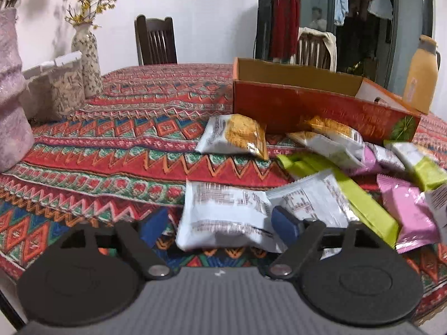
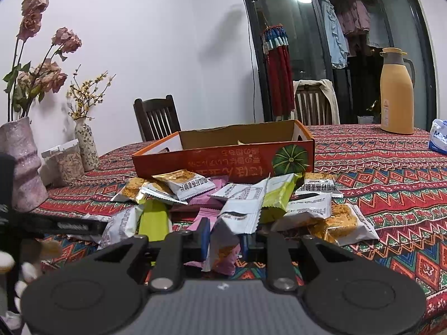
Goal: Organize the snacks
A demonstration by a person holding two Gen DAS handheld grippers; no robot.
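A white snack packet (image 1: pixel 223 217) lies between the released left gripper (image 1: pixel 220 224) jaws; right gripper (image 2: pixel 223 241) jaws grasp 1 pink-and-white packet (image 2: pixel 223 254).

Small sealed snack packets (image 2: pixel 245 209) in white, gold, pink and lime are heaped loosely on the patterned cloth just before an open, nearly empty orange cardboard box (image 2: pixel 223 164).

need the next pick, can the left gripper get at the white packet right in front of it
Probably yes: the left gripper is open, the white packet lies between its fingers, and nothing lies on top of it.
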